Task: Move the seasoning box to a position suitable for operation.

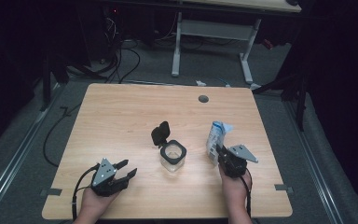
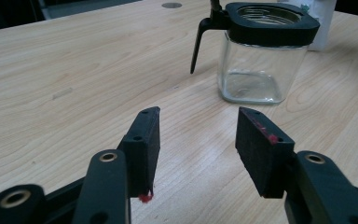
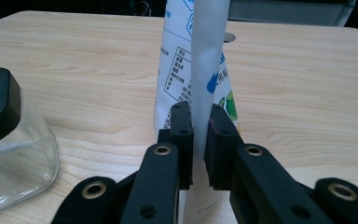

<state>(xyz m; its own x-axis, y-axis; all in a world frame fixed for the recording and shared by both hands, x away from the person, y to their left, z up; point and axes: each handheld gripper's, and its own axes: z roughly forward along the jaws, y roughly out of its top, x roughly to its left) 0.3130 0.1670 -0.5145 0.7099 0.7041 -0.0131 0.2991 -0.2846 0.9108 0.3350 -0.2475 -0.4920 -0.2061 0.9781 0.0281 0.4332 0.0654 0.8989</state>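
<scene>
Now the pouch is pinched, ready for the jar.

Right gripper clamps the white pouch by its rear seam, upright on the table just right of the lid-open glass jar. Left gripper rests released, nothing between its jaws. Next, I'd judge: lift, tip over the jar's mouth.

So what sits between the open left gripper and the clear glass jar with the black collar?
Bare wooden table between left gripper and jar, in the left gripper view.

Overhead plus two close claw-mounted views
</scene>
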